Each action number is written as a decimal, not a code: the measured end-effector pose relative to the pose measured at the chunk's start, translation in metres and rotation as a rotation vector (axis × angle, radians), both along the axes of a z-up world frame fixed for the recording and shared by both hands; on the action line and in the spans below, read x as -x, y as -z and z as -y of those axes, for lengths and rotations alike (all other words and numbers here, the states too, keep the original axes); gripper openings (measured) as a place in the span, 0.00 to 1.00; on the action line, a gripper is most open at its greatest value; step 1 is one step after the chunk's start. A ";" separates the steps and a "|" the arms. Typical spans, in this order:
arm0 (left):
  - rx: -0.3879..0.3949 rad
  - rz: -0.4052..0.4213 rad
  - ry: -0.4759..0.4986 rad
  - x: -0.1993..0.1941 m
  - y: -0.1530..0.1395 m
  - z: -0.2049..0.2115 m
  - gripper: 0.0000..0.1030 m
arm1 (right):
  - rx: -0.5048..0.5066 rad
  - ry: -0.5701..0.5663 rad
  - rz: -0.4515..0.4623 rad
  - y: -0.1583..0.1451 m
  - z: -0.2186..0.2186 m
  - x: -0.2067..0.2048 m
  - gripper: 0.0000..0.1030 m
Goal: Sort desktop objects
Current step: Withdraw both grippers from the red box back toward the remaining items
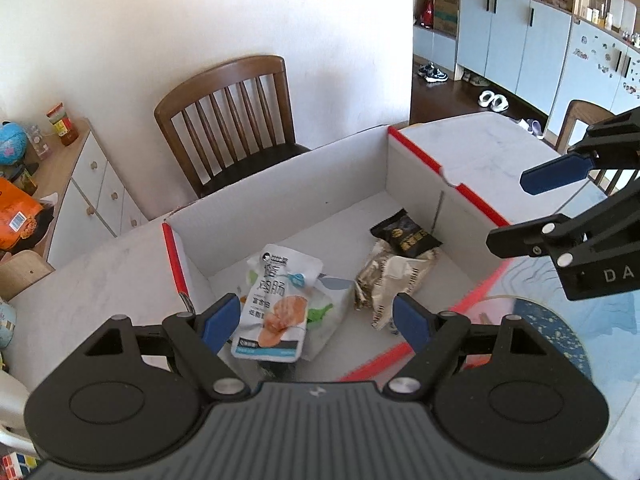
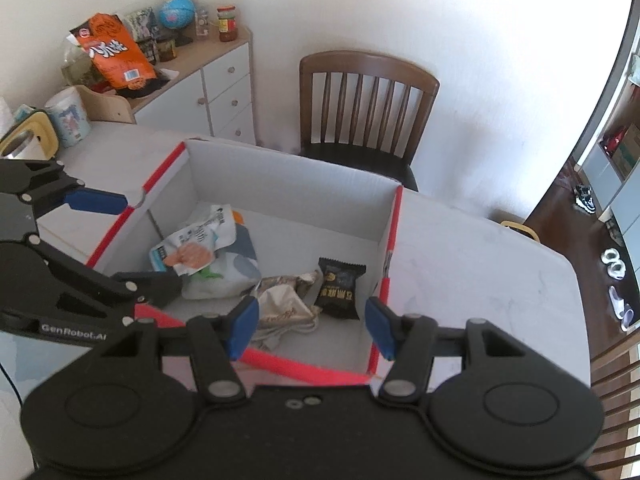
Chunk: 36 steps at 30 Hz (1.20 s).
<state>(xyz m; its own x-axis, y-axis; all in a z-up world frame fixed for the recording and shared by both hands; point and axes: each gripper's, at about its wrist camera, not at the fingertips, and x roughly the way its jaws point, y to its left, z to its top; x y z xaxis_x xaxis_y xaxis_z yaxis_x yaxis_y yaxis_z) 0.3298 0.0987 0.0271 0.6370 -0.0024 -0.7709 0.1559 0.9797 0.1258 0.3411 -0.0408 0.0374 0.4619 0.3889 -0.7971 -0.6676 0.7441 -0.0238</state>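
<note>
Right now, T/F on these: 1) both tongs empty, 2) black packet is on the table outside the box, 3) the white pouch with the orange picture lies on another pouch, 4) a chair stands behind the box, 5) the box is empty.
1) Both tongs are empty: true. The left tongs and right tongs stand open with nothing between them.
2) False. The black packet lies inside the box, near one end wall.
3) True. The white pouch lies on top of another pouch.
4) True. A wooden chair stands behind the box, by the wall.
5) False. The box holds the pouches, the black packet and a crumpled wrapper.
</note>
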 end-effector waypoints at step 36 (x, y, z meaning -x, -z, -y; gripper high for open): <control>0.065 0.184 0.032 0.136 -0.005 0.085 0.81 | -0.065 -0.033 0.129 0.010 0.107 0.138 0.60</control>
